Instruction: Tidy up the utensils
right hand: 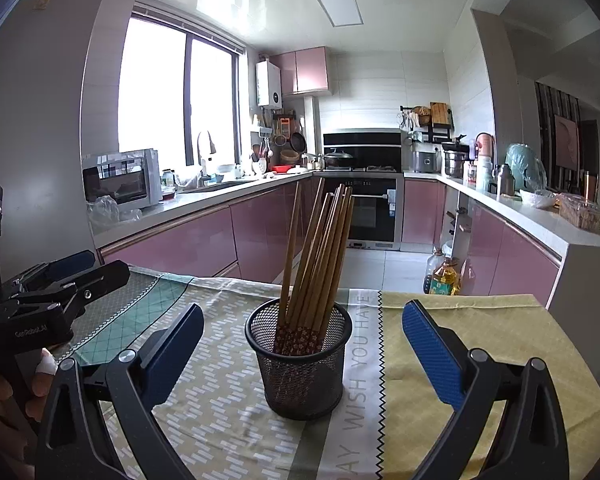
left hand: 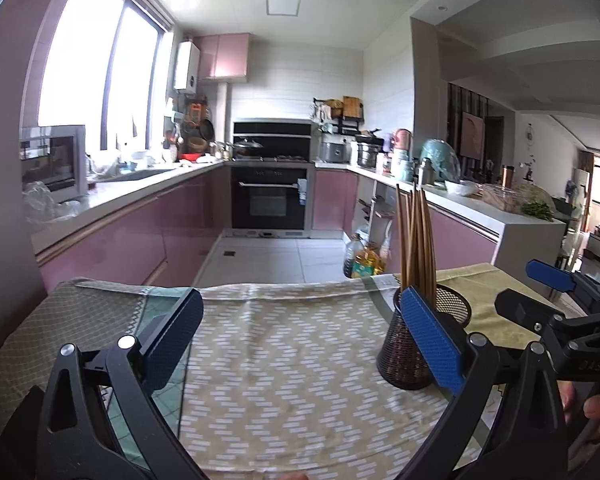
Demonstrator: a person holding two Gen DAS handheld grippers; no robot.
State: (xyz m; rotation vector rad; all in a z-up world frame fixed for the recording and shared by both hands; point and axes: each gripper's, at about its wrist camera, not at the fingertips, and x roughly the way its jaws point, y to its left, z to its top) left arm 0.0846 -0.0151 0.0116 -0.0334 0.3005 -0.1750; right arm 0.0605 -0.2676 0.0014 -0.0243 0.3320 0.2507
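A black mesh cup (right hand: 300,372) stands upright on the patterned tablecloth (right hand: 460,320), holding several brown chopsticks (right hand: 320,248) that lean to the right. My right gripper (right hand: 304,340) is open, and the cup sits centred just ahead between its blue pads (right hand: 432,348) without touching either. In the left wrist view the cup (left hand: 396,344) is at the right, partly hidden behind one finger, with the chopsticks (left hand: 414,240) rising above it. My left gripper (left hand: 304,320) is open over bare cloth with nothing between its fingers. Each gripper shows at the edge of the other's view: the right gripper (left hand: 536,292) and the left gripper (right hand: 88,270).
The table's far edge drops to a tiled kitchen floor, where oil bottles (right hand: 444,276) stand. Pink cabinets with cluttered counters run along both sides, with an oven (right hand: 374,216) at the back. A person's hands (right hand: 40,376) hold the gripper handles at the frame edges.
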